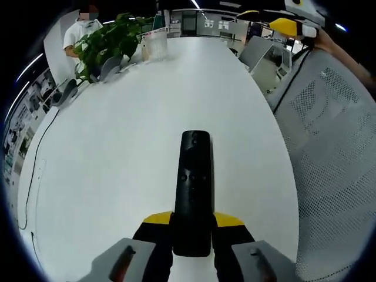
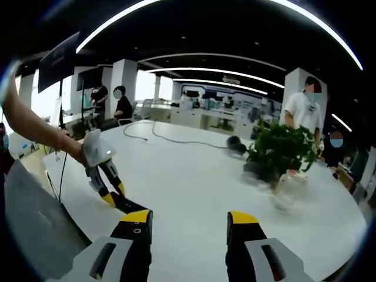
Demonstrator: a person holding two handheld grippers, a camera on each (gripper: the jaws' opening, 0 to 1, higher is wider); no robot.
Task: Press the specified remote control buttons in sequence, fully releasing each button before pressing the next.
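Smooth white bench (image 1: 117, 147) stretches wide and oval through an open office. Nearest, the left gripper (image 1: 192, 226) has its yellow-tipped jaws pinching a slim, glossy black remote control (image 1: 194, 188), which points away over the benchtop. The right gripper (image 2: 189, 226) hangs with jaws spread, holding nothing. Farther off stands a leafy green plant (image 1: 111, 41), beside a grey mesh chair back (image 1: 335, 158).

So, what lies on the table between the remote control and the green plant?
Nothing: in the left gripper view, bare white table separates the remote control from the plant.
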